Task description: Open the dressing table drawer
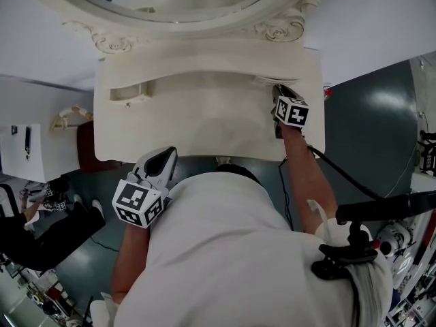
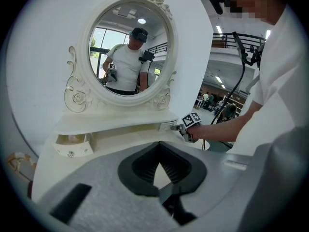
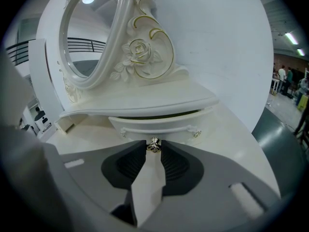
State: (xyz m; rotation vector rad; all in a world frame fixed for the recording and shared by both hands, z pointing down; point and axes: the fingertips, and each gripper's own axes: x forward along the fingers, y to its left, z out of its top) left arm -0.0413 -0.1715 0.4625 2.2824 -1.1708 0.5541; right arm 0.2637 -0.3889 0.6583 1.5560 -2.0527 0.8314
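A cream dressing table (image 1: 204, 125) with an oval mirror (image 2: 126, 52) stands against a white wall. Under its shelf on the right is a small curved drawer (image 3: 159, 127) with a metal knob (image 3: 154, 144); a dark slit shows above the drawer front. My right gripper (image 3: 153, 149) (image 1: 276, 90) is shut on that knob, one pad pressing each side. The left gripper view shows it at the drawer too (image 2: 182, 128). My left gripper (image 1: 163, 159) (image 2: 159, 151) hangs at the table's front edge, shut and empty, pointing at the tabletop.
The matching left drawer (image 2: 72, 146) (image 1: 129, 94) stands pulled out a little. A black cable (image 1: 347, 179) runs down along my right arm. White furniture (image 1: 30, 148) and a brown seat (image 1: 85, 148) are on the left, and grey floor (image 1: 368, 128) on the right.
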